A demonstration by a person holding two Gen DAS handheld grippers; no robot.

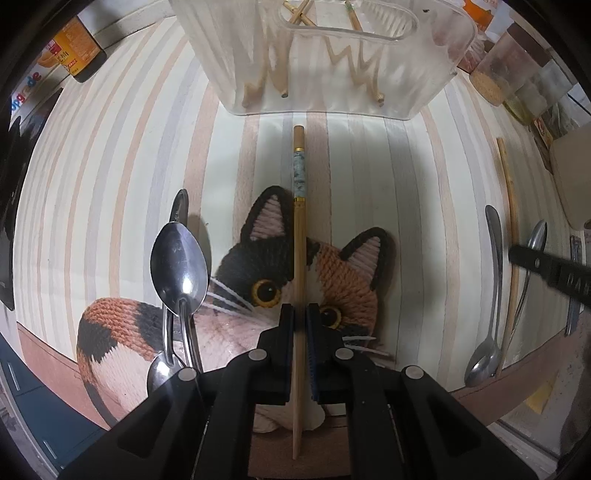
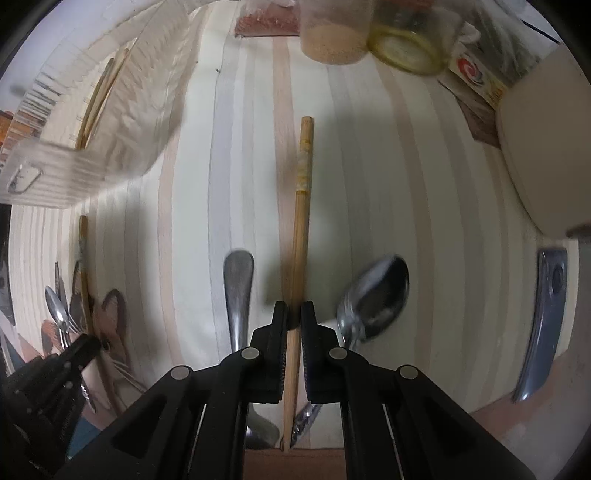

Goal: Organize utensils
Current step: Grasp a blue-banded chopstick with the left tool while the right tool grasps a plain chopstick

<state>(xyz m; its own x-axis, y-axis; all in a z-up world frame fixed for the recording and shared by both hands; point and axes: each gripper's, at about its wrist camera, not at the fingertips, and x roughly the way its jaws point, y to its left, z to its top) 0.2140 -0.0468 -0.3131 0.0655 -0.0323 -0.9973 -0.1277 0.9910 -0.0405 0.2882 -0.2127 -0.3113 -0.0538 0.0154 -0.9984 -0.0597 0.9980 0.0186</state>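
My left gripper [image 1: 300, 314] is shut on a wooden chopstick with a green marbled band [image 1: 298, 236], which points toward the clear plastic utensil holder [image 1: 325, 74] with several chopsticks inside. My right gripper [image 2: 294, 314] is shut on a wooden chopstick with a yellow band [image 2: 301, 229]; it also shows in the left wrist view [image 1: 511, 229]. Two spoons [image 1: 179, 273] lie left of my left gripper on a cat-shaped mat [image 1: 343, 280]. A spoon handle [image 2: 238, 291] and a spoon bowl [image 2: 376, 295] flank my right gripper. The holder shows at upper left in the right wrist view [image 2: 110, 122].
The striped table [image 1: 110, 184] carries a dark sauce bottle [image 1: 79, 48] at far left and jars [image 2: 336, 33] and a box [image 2: 476, 77] at the back. A cream container [image 2: 546, 147] stands at right, a grey utensil [image 2: 543, 328] near the edge.
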